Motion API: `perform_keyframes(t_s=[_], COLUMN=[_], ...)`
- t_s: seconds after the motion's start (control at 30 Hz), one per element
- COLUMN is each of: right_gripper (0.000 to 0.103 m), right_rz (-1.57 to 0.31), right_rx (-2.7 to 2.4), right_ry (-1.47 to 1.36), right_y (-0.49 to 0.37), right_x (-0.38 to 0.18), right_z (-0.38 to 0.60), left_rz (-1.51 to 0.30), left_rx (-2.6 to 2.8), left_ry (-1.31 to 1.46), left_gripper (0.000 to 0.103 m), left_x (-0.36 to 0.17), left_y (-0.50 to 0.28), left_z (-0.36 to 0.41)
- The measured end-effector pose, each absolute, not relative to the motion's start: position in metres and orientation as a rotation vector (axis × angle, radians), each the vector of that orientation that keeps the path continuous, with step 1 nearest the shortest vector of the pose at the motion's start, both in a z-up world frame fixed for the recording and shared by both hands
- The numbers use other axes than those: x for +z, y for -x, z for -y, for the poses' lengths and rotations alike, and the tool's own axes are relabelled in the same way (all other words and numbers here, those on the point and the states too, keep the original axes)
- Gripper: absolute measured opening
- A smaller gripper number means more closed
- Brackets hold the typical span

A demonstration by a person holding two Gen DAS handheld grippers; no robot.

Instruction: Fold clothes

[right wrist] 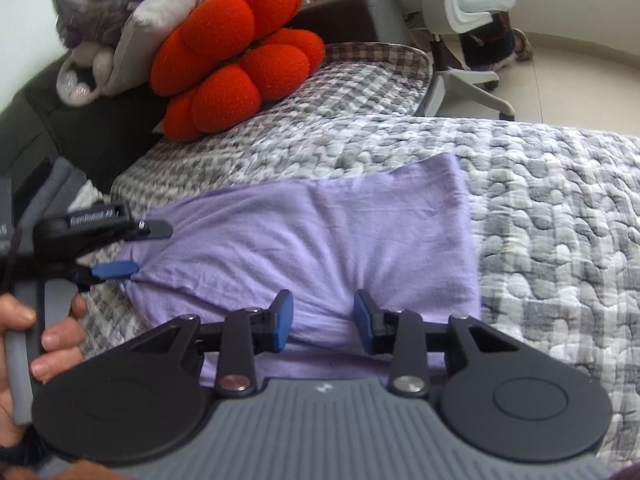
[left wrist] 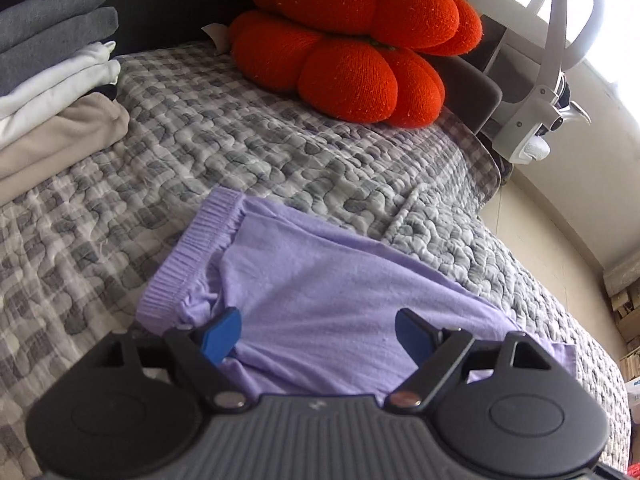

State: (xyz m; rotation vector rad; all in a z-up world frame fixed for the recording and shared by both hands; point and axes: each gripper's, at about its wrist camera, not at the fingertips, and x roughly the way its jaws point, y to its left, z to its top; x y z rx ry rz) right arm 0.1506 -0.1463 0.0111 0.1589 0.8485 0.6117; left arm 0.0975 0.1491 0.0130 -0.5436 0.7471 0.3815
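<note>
In the left wrist view, one lilac garment (left wrist: 320, 280) is found flat on the quilted bed (left wrist: 240, 152), directly ahead of and partly beneath the left tongs (left wrist: 318, 338), whose jaws are spread wide with nothing held; its ribbed waistband (left wrist: 192, 256) lies to the front-left, one stack of folded clothes (left wrist: 52, 64) is noted at far left and two orange cushions (left wrist: 352, 40) beyond. In the right wrist view, the same garment's long axis is seen running left to right across the right tongs (right wrist: 324, 322), also parted and empty, the left tongs (right wrist: 120, 248) being set at its waistband end, so each end is judged nearer its own hand.
</note>
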Motion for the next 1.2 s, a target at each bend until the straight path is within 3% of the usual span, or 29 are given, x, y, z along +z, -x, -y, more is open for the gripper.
perform_keyframes(t_s=[0.37, 1.2], right_gripper=[0.043, 0.042], right_rz=[-0.833, -0.852], right_rx=[0.403, 0.454], right_ry=[-0.38, -0.235], right_y=[-0.164, -0.158], right_x=[0.019, 0.008], right_z=[0.212, 0.184], left_rz=[-0.732, -0.778], left_rx=[0.35, 0.331], left_ry=[0.352, 0.102], left_gripper=[0.087, 0.089], left_x=[0.032, 0.028], left_y=[-0.099, -0.109], left_z=[-0.116, -0.071])
